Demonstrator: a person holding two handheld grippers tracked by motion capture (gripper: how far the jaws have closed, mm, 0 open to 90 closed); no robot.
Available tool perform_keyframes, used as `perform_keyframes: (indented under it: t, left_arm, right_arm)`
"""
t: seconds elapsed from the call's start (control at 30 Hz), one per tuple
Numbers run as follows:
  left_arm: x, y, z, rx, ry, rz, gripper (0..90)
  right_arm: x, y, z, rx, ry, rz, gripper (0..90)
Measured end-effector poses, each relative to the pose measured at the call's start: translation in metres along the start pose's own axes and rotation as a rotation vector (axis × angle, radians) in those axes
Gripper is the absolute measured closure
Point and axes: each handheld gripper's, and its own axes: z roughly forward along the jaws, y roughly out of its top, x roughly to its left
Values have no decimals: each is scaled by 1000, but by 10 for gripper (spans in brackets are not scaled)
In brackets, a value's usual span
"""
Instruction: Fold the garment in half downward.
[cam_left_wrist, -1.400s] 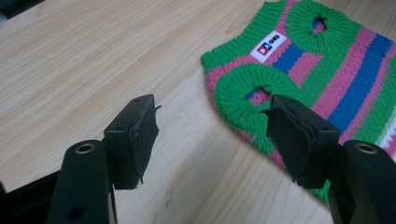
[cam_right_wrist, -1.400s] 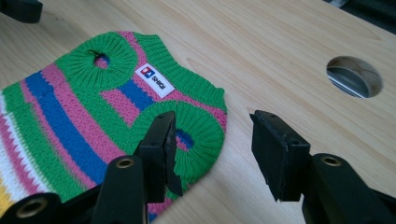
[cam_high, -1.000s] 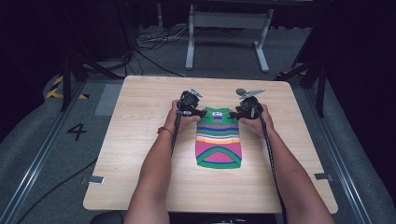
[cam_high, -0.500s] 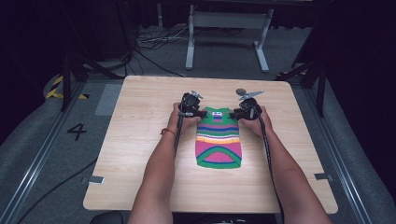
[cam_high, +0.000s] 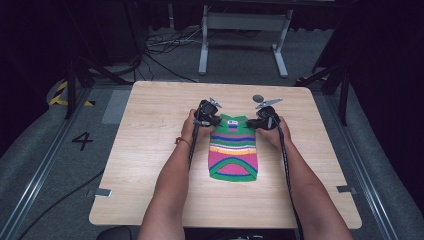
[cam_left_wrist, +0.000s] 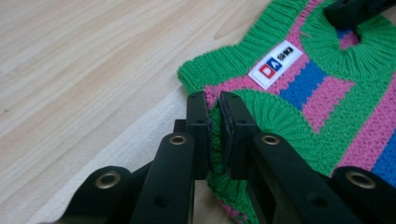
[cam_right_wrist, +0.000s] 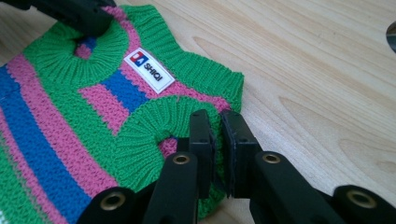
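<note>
Grain runs lengthwise across the pale wooden tabletop (cam_high: 150, 150), a rounded-corner board with bare wood on all sides of my work. Near its middle, a little toward the far edge, lies the small knitted sweater in green, pink and blue stripes (cam_high: 233, 150), flat, its neck end toward the far edge and its hem toward me. A white label (cam_left_wrist: 275, 64) sits just below the neck opening.

My left gripper (cam_high: 209, 119) has just been closing and now pinches the green ribbed edge at the sweater's left shoulder corner; in the left gripper view the knit is squeezed between the two black pads. My right gripper (cam_high: 260, 121) has likewise just been closing, and it pinches the ribbed edge at the right shoulder corner, the fabric caught between its pads in the right gripper view. Both grippers rest low against the tabletop, at either side of the neck.

Around the table the floor is grey carpet (cam_high: 60, 170), with a number four (cam_high: 82, 141) marked on it to the left. Black cables (cam_high: 165, 45) lie beyond the far edge, beside a grey metal stand (cam_high: 242, 30). Dark drapes close the room.
</note>
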Motion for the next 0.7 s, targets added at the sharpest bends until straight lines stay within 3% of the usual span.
perform_keyframes:
  t: [0.27,0.7]
  left_arm:
    - [-8,7,-17,-31,-7,35,830]
    - [-24,3,-65,-113,-27,148,826]
  right_arm:
    - [7,6,-20,-57,13,-26,837]
    - [26,7,-59,-157,66,-119,832]
